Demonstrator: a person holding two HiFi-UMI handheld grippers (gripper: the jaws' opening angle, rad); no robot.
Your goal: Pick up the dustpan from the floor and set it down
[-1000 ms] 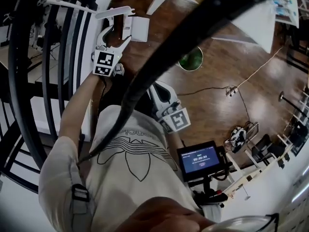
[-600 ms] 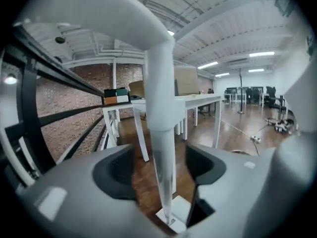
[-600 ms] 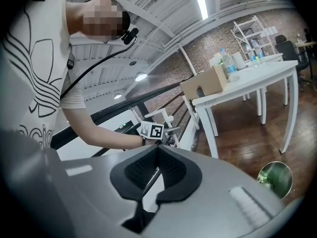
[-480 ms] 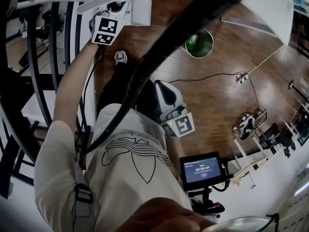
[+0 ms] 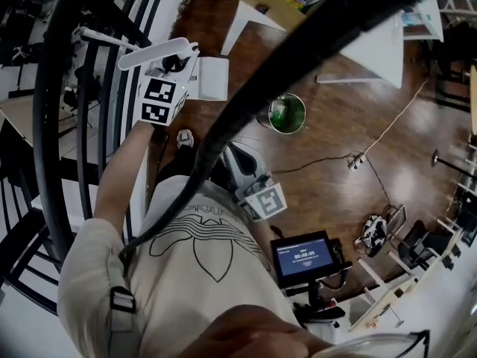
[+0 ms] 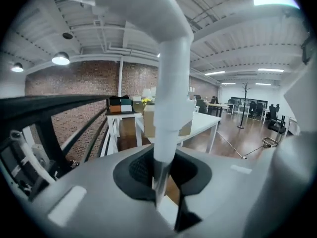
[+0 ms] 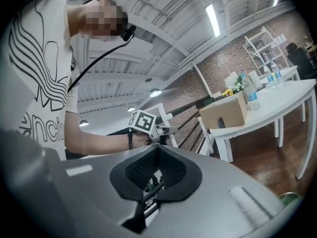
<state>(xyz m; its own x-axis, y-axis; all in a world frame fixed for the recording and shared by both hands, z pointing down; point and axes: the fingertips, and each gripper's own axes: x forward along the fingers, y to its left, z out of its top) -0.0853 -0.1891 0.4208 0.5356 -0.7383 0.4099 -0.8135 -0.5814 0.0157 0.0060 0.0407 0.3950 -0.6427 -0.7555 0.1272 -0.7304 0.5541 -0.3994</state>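
Head view: the dustpan [image 5: 211, 79] is held at 11 o'clock, off the floor [image 5: 335, 133], by the left gripper [image 5: 179, 57]. The right gripper [image 5: 237, 155] is seen farther off, near the middle.

Left gripper view: the dustpan handle [image 6: 171, 83] is pinched tight and points to 12 o'clock.

Right gripper view: the jaws are closed on nothing.

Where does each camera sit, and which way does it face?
Head view: on the person's head, facing steeply down at the floor; shows shirt, left arm, left claw, right claw.
Left gripper view: on the left claw, facing a white table past jaws shut on the dustpan handle.
Right gripper view: on the right claw, jaws together, facing the person's torso and left arm.
Shared: both gripper views show the table's cardboard box; head and right gripper views show the left claw.
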